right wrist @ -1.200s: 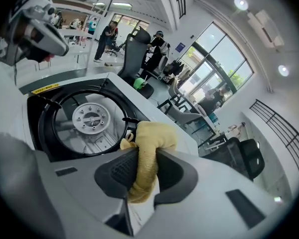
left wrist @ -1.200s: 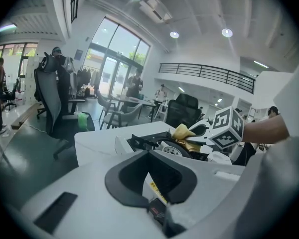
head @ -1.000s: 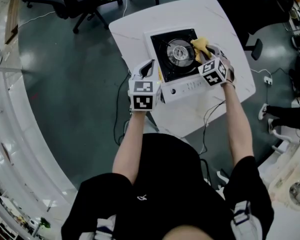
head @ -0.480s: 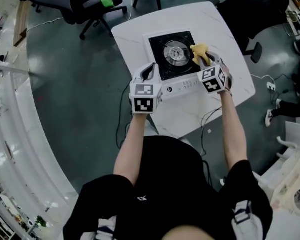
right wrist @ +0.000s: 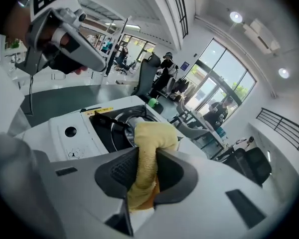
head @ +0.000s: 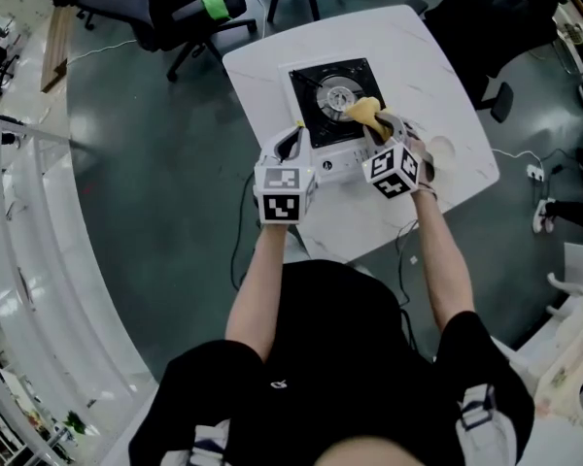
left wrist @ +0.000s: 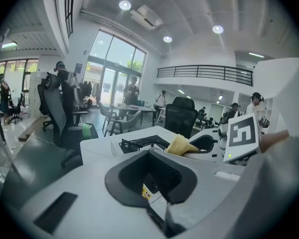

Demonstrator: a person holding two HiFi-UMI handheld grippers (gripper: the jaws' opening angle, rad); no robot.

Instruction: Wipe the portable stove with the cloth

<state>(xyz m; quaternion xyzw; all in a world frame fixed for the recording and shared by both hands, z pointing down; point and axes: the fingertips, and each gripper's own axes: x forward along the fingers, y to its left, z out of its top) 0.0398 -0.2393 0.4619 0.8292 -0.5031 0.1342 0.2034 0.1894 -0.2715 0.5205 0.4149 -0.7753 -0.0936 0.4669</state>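
Observation:
The portable stove, white with a black top and a round burner, sits on a white table. My right gripper is shut on a yellow cloth, which lies on the stove top at the burner's right front. In the right gripper view the cloth bulges out between the jaws of the right gripper, above the stove. My left gripper is at the stove's left front edge. In its own view, the left gripper appears closed on that edge, with a yellow label showing between the jaws.
Office chairs with a green cup stand beyond the table's far left corner. A dark chair is at the right. A cable hangs off the table's near edge. Several people stand far off in the gripper views.
My right gripper has carried the cloth leftward across the stove top, from the right edge to beside the burner. The left gripper has stayed at the stove's left edge.

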